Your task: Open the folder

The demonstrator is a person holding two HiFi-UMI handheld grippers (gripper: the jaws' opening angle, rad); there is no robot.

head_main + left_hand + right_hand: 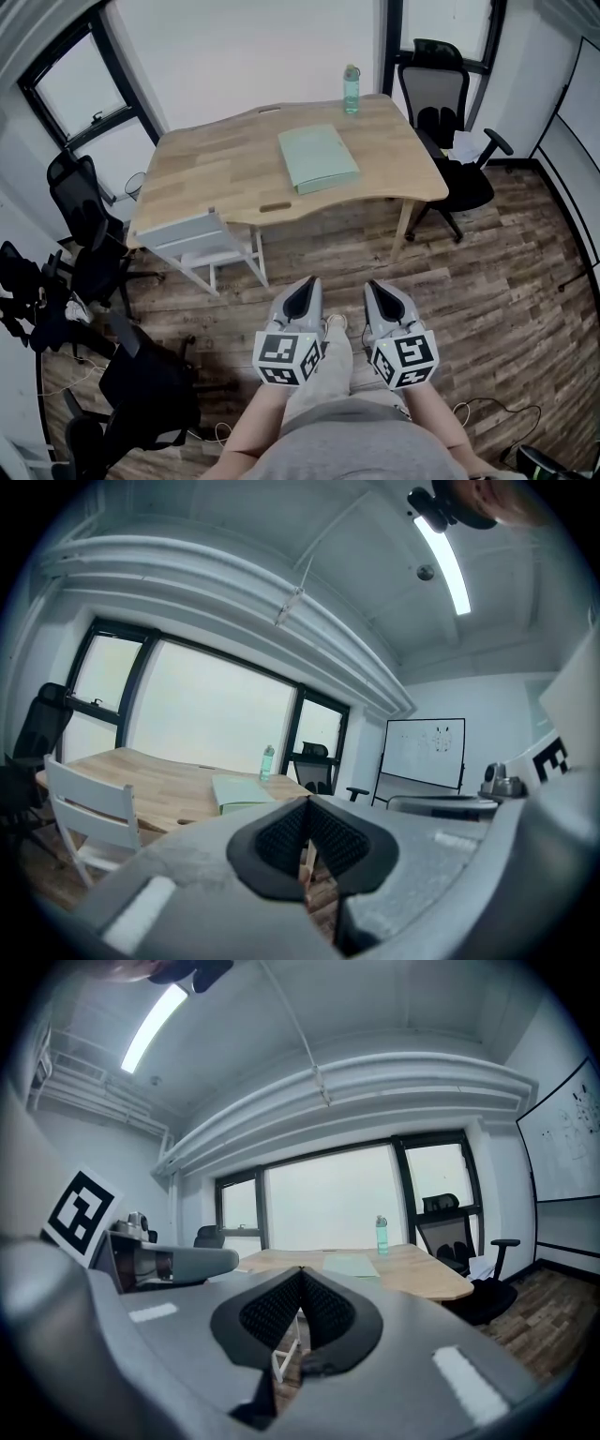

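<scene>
Lying closed on the table [216, 169], the green folder [318, 157] sat well apart from the left gripper [307, 283] and the right gripper [374, 286], both with jaws pressed together and empty.

Wooden tabletop [216, 169]: closed green folder [318, 157] at centre; bottle [351, 89] at 1 o'clock. At 6 o'clock, over floor [506, 272]: left tongs [308, 282], right tongs [373, 285], jaws together.

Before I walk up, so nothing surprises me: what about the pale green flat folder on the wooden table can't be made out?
Pale green folder: its opening edge and any clasp, too small in the head view.
Its cover: seen almost edge-on, far off, in both gripper views.
Teal water bottle: fill level, too small in every view.
</scene>
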